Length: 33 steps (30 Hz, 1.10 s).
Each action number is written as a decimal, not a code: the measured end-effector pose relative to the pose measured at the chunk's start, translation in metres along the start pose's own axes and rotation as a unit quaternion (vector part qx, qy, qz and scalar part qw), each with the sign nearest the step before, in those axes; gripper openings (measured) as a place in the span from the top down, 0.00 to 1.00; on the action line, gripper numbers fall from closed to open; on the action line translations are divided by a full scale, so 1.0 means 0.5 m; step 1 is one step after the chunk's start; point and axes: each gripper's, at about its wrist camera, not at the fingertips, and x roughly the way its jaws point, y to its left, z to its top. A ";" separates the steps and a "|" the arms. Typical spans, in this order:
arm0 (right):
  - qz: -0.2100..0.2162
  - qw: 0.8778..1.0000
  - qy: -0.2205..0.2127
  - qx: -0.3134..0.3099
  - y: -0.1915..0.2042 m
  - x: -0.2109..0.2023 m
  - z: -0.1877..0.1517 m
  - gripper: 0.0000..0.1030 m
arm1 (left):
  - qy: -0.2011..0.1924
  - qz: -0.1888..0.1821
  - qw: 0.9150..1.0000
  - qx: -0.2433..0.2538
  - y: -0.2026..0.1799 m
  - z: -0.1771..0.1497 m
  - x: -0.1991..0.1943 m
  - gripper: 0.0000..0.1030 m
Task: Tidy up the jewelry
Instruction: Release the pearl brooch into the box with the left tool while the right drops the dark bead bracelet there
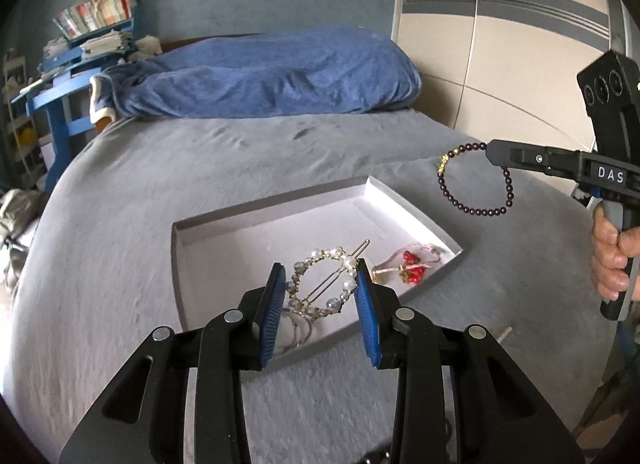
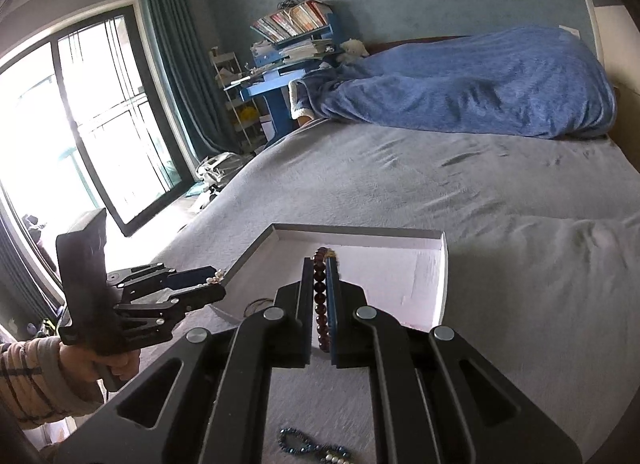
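On the far left, a blue desk [image 1: 60,92] piled with books stands beside the bed, and a rumpled blue blanket [image 1: 264,76] lies across the far end of the grey bedspread [image 1: 120,224].

The left tongs [image 1: 320,288] are closed on a round pearl hair clip [image 1: 324,284], their blue pads [image 1: 276,304] pressing its gold rim from both sides (the clip's wire pin shows through the middle of the ring). The clip hangs above the near edge of a shallow white box [image 1: 200,232] that sits on the bedspread. Inside the box, a thin wire hoop lies under the clip at the near left, and a red-beaded piece [image 1: 412,268] with a pink cord lies toward the right wall.

To the right of the box and clear of it, the right tongs [image 1: 490,152] are shut on a dark beaded bracelet [image 1: 472,188], which dangles in an open loop from their tips, with a few gold beads near the top. In the right wrist view its beads run in a line between the closed pads. A hand [image 1: 612,260] grips the handle at the far right edge.

On the bedspread nearest the right tongs lies a blue beaded bracelet [image 2: 304,444].
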 end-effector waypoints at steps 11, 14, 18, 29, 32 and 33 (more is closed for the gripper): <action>0.014 0.999 0.046 0.008 0.015 0.101 -0.033 0.94 | 0.049 0.038 0.998 -0.008 0.031 -0.020 0.089 0.65; 0.017 0.998 0.061 0.009 0.023 0.136 -0.048 0.94 | 0.061 0.051 0.997 -0.004 0.046 -0.029 0.109 0.65; 0.011 0.997 0.080 0.013 0.024 0.175 -0.064 0.94 | 0.072 0.058 0.996 -0.005 0.058 -0.038 0.124 0.65; -0.039 0.995 0.092 0.026 -0.015 0.185 -0.092 0.77 | 0.072 0.062 0.995 0.008 0.034 -0.056 0.127 0.36; -0.039 0.996 0.079 0.026 -0.017 0.163 -0.091 0.70 | 0.058 0.060 0.996 0.016 0.022 -0.055 0.110 0.27; -0.039 0.996 0.074 0.025 -0.016 0.154 -0.093 0.70 | 0.055 0.060 0.997 0.017 0.019 -0.055 0.103 0.26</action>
